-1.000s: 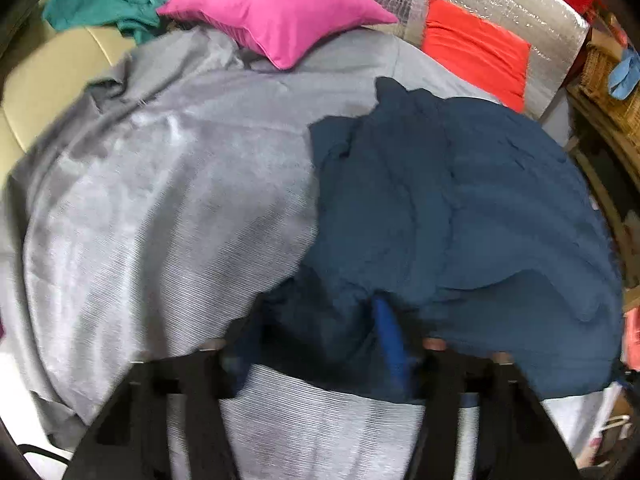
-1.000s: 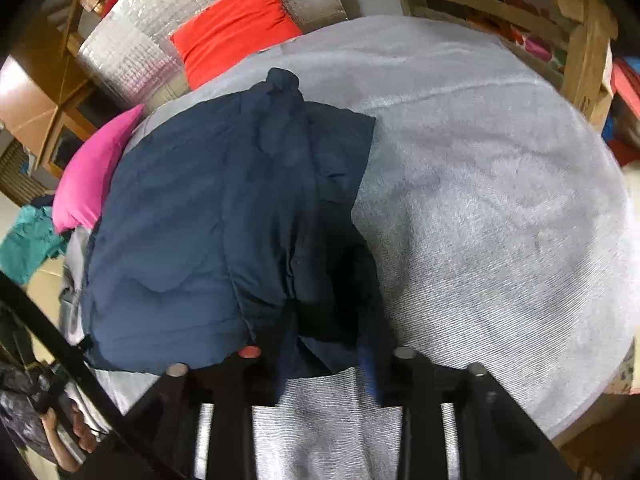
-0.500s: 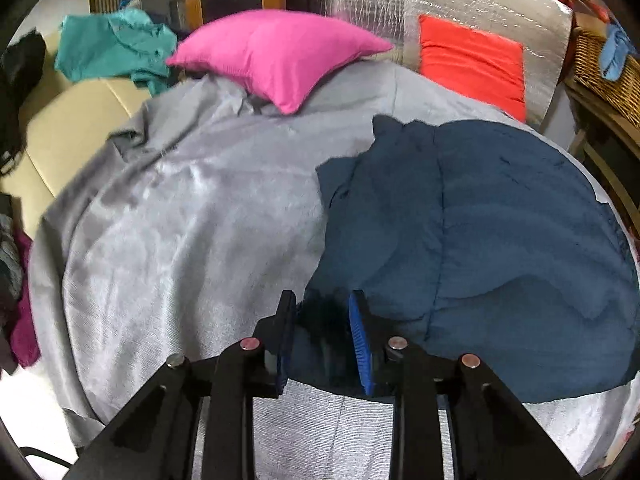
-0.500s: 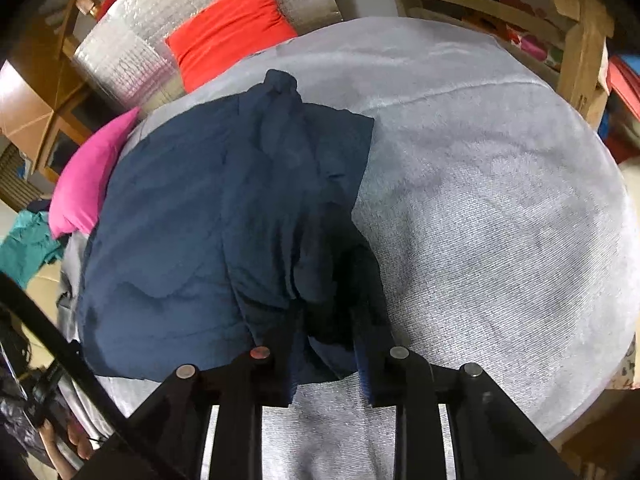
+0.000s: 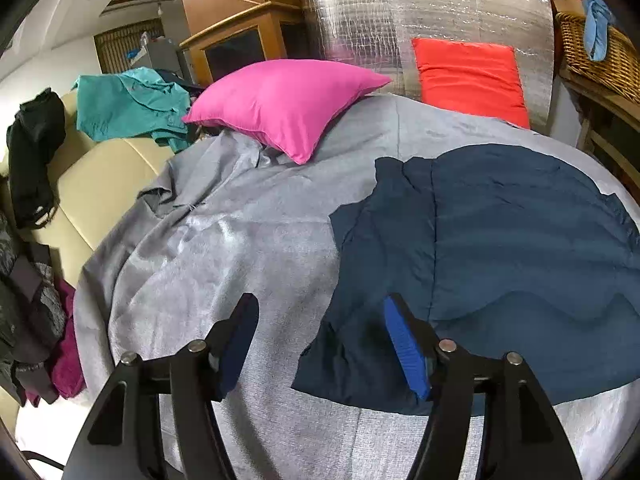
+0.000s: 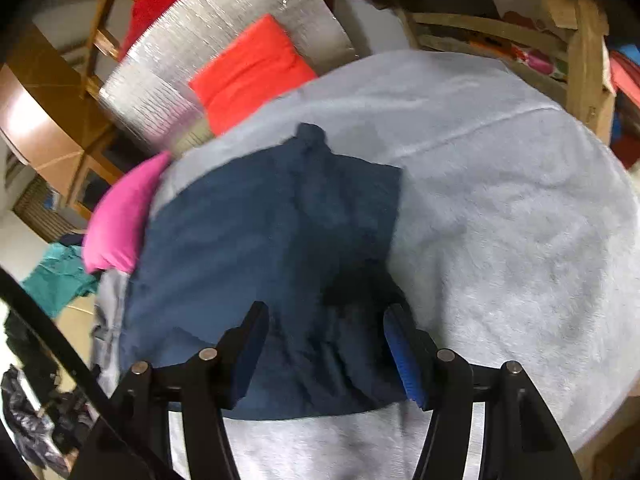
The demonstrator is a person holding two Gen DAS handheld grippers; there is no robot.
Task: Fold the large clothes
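Navy garment (image 5: pixel 500 240) flat btwn & under both spread, empty tongs: L (image 5: pixel 320 344), R (image 6: pixel 326 354).

L gripper (image 5: pixel 320 322) & R gripper (image 6: pixel 326 326): both jaws spread wide, holding nothing

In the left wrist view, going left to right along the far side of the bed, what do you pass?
Black garment on the cream sofa → teal garment → pink pillow → red cushion against the silver foil panel → wicker basket.
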